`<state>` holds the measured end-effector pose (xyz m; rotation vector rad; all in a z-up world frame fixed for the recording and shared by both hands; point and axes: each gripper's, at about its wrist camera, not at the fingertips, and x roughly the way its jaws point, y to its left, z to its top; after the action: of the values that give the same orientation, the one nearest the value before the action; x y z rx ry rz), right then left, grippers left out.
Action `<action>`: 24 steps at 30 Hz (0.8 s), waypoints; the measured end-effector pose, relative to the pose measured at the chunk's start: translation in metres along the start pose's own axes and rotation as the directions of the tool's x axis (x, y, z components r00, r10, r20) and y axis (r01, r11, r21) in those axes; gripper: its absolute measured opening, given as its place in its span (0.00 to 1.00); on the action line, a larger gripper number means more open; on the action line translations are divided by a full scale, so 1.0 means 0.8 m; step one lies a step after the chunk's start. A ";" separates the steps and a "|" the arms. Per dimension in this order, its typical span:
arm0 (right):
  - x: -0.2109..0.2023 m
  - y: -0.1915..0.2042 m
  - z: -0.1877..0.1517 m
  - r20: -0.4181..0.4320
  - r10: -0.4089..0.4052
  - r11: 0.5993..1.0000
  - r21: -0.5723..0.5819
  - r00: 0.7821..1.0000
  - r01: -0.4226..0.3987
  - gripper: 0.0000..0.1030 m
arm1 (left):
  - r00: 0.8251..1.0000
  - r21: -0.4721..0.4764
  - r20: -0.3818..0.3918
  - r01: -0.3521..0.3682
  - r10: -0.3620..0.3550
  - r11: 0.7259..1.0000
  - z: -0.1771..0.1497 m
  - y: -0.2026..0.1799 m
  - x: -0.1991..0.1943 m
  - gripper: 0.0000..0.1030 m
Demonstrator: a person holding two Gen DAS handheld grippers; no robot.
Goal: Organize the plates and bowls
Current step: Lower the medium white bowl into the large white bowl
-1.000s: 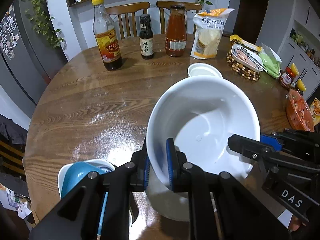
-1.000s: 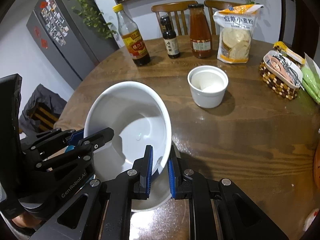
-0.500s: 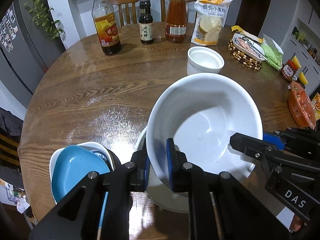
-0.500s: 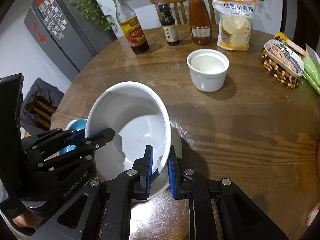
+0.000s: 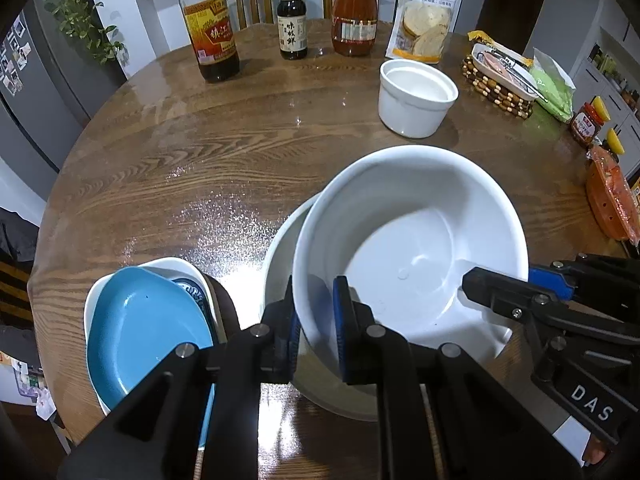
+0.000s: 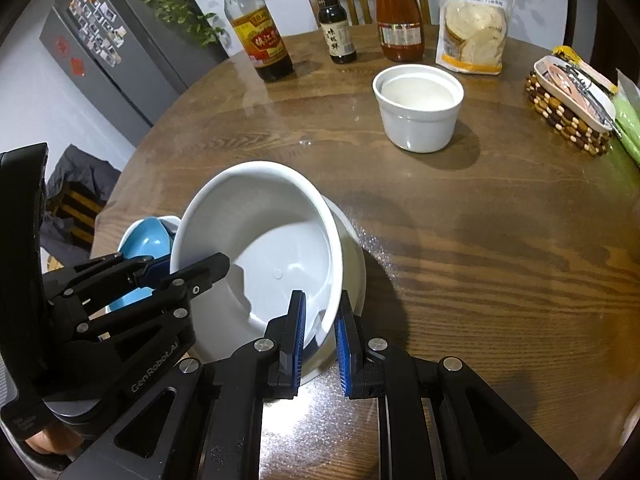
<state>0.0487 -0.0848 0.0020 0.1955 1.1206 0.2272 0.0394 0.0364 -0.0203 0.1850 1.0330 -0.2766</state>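
A big white bowl (image 5: 412,240) is held up by both grippers, tilted. My left gripper (image 5: 314,312) is shut on its near left rim. My right gripper (image 6: 320,320) is shut on its near right rim; the bowl also shows in the right wrist view (image 6: 264,240). Under it a white plate (image 5: 276,264) lies on the wooden table (image 5: 200,152), also seen in the right wrist view (image 6: 356,264). A blue dish (image 5: 140,328) sits in a white dish at the near left. A small white ramekin (image 5: 416,98) stands farther back.
Three sauce bottles (image 5: 210,28) and a flour bag (image 5: 426,12) stand along the far edge. A woven coaster with a tray (image 5: 500,80), green packets and jars (image 5: 586,120) crowd the right side. Chairs stand behind the table.
Both grippers have lifted the big white bowl higher and pulled back. The white plate under it and the blue dish at the left have come into fuller view.
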 end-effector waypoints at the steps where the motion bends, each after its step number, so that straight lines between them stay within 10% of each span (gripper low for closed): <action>1: 0.001 0.000 0.000 -0.003 -0.001 1.000 0.000 1.000 0.001 0.16 | 1.000 0.000 -0.003 -0.001 0.001 1.000 -0.001 0.000 0.001 0.15; 24: 0.008 0.008 0.002 -0.019 -0.036 0.999 -0.023 0.999 0.036 0.16 | 0.999 0.030 -0.026 -0.019 0.020 0.999 0.000 0.001 0.014 0.18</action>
<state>0.0520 -0.0771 -0.0011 0.1533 1.1396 0.2097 0.0451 0.0359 -0.0304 0.2256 1.0529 -0.2724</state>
